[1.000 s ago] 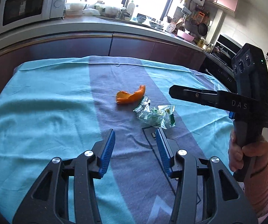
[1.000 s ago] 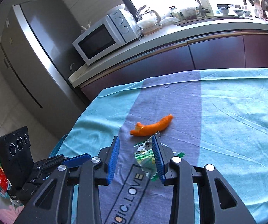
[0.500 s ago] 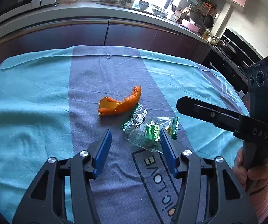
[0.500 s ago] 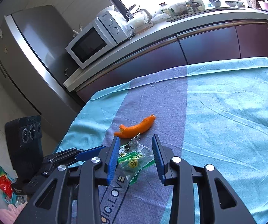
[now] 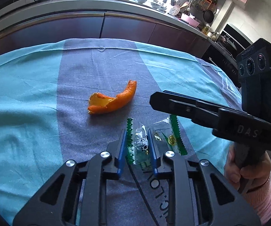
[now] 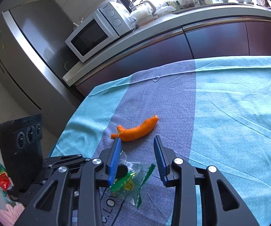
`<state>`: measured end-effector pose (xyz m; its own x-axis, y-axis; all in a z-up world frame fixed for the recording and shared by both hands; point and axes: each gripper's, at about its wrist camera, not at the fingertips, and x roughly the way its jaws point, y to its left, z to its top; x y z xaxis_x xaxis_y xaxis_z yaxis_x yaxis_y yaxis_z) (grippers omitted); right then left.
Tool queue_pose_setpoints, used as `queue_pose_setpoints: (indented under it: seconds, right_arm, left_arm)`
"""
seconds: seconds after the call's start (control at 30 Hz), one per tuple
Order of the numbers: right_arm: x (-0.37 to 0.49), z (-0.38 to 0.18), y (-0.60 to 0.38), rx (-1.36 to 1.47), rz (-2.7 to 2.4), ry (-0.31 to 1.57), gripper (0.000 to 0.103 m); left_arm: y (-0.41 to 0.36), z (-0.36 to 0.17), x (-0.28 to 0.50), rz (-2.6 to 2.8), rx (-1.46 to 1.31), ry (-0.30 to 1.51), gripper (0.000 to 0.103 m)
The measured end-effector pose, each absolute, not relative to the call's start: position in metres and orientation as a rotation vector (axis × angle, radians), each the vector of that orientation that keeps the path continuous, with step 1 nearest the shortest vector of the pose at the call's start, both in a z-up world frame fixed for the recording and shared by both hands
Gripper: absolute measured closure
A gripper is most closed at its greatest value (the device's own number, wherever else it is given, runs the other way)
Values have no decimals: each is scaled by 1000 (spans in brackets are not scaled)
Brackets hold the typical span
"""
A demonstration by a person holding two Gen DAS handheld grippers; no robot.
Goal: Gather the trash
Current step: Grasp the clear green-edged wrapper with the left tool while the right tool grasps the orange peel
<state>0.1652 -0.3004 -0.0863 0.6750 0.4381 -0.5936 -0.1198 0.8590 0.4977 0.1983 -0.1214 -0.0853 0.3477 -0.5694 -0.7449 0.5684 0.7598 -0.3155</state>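
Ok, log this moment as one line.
left gripper: jaws closing around clear wrapper | right gripper: open, hovering | orange peel: on tablecloth, untouched

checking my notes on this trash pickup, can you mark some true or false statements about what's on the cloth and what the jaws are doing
1. The orange peel lies on the cloth's grey stripe. True.
2. The left gripper has the peel between its jaws. False: its jaws are closing around the clear wrapper, and the peel lies free beyond it.
3. The right gripper is shut on the peel. False: its jaws stand open, with the peel just ahead of them.
4. A microwave sits on the counter. True.
5. The wrapper has red edges. False: they are green zigzag edges.
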Motion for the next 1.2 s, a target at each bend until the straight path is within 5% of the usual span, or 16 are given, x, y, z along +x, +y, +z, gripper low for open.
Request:
queue_pose_setpoints:
  seconds: [0.57,1.2]
  right_arm:
    - [199,-100,-283,489,270,822,58]
    - [195,-100,-272,489,251,788,74]
  left_arm:
    - [-30,-60,176,-605,-116,866,82]
    - [43,-65,163,-469,-174,846,82]
